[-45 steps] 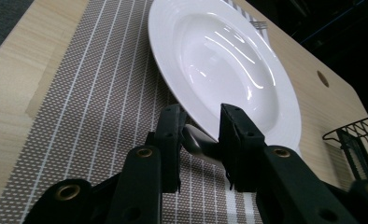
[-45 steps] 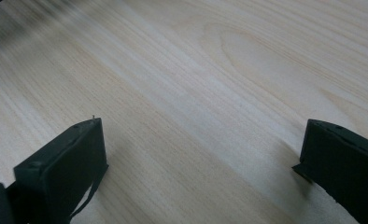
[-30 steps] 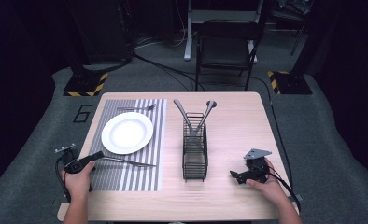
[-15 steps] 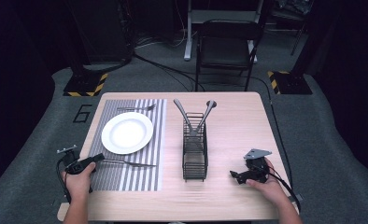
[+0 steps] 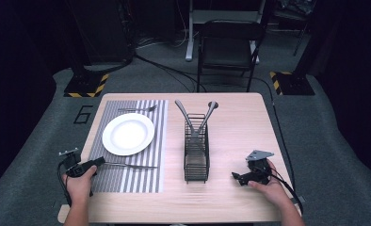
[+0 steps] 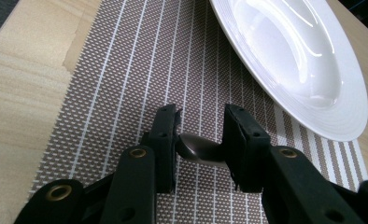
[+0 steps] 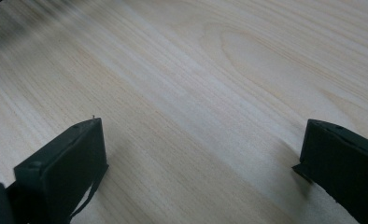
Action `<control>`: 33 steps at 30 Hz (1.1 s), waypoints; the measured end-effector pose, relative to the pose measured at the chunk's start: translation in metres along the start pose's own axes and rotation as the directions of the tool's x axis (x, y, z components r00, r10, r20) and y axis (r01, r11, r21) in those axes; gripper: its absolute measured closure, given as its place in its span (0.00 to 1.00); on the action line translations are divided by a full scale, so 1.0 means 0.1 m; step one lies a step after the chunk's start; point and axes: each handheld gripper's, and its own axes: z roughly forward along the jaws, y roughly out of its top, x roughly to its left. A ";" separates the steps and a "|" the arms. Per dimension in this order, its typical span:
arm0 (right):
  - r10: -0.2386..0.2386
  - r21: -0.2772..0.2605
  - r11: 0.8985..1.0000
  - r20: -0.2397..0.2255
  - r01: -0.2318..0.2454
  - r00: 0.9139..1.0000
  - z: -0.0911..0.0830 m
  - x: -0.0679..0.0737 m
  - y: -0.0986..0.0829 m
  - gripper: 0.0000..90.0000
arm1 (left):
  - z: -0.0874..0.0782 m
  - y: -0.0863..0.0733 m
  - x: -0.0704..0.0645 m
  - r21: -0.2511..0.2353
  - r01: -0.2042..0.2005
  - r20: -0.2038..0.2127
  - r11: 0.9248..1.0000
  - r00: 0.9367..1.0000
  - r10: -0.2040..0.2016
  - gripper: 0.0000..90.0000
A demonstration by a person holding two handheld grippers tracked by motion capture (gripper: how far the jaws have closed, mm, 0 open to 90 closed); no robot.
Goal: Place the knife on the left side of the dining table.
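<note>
I am holding my left gripper point(image 5: 98, 161) low at the near left, jaws pointing right and nearly closed, pinching something slim between them. My right gripper point(image 5: 235, 176) is resting low at the near right, pointing left, its jaws standing wide apart with nothing between.

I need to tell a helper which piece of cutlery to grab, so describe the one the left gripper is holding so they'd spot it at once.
Find the striped placemat on the table's left half, with the white plate on it. On the near side of the plate lies a fork, its handle end between the left gripper jaws. The other fork lies beyond the plate, untouched.
</note>
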 end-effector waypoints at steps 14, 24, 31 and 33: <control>0.000 0.000 1.000 0.001 0.000 1.000 0.00 0.00 0.00 0.00 | -0.01 -0.03 -0.02 0.014 -0.032 -0.032 0.999 0.999 0.032 0.72; 0.000 0.000 1.000 0.001 0.000 1.000 0.00 0.00 0.00 0.00 | -0.05 -0.01 -0.02 -0.020 -0.027 -0.035 0.999 0.999 0.027 0.70; 0.000 0.000 1.000 0.001 0.000 1.000 0.00 0.00 0.00 0.00 | -0.07 0.00 -0.06 -0.028 -0.056 -0.030 0.998 0.998 0.056 0.67; -0.001 0.000 1.000 0.000 0.001 1.000 0.00 0.00 0.00 0.00 | -0.06 0.00 -0.11 -0.027 -0.077 -0.027 0.997 0.997 0.077 0.66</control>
